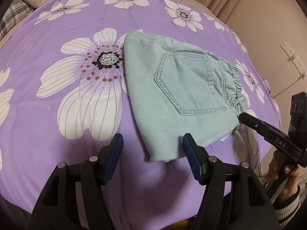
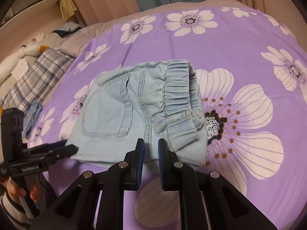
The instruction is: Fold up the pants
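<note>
Folded light-blue pants [image 1: 178, 94] lie on a purple flowered bedsheet [image 1: 63, 103], back pocket [image 1: 187, 82] up, elastic waistband [image 2: 177, 94] to one side. Left claw [image 1: 152, 145] — spread, nothing between its pads, one pad at the fabric's near edge. Right claw [image 2: 150, 149] — pressed nearly together at the pants' near edge, pinching nothing visible.

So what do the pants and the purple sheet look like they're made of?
Pants: probably soft, light blue denim, matte, going by the contrast-stitched back pocket, the belt loop and the gathered elastic waistband.
Sheet: thin, smooth printed fabric with a slight sheen and sharp fold creases; cotton or polyester, hard to say.
</note>
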### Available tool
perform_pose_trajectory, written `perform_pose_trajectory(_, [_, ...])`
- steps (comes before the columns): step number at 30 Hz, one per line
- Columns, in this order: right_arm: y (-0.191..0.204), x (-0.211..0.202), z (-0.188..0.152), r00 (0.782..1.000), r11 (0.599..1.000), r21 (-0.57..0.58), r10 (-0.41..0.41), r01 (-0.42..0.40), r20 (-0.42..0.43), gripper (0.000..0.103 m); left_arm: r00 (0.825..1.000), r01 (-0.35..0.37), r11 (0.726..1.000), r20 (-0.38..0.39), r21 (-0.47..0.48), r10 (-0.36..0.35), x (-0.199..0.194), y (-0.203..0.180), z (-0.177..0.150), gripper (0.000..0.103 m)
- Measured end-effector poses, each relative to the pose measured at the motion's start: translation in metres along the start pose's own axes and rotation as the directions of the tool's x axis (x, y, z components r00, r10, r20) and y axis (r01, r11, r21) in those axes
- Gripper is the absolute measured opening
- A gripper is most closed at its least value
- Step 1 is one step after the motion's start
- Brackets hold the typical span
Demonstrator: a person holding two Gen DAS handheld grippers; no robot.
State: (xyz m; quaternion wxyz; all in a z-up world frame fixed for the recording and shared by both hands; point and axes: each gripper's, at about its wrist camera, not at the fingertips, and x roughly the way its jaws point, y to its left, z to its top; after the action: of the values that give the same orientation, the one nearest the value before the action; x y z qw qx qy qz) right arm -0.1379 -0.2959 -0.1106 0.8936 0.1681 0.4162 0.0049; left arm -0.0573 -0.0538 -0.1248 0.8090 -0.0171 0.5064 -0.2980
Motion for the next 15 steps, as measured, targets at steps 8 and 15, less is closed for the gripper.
perform_pose_trajectory(8, [-0.012,-0.014,-0.010,0.998,0.998,-0.005,-0.066,0.066,0.001,0.039,1.000,0.023,0.997,0.023,-0.074,-0.021,-0.023,0.021,-0.006,0.063])
perform_pose_trajectory(15, [-0.055,-0.019,-0.009,0.997,0.962,0.261,0.069,-0.074,0.030,0.068,0.988,0.149,0.956,0.064,-0.252,-0.137,-0.034,0.051,-0.005,0.069])
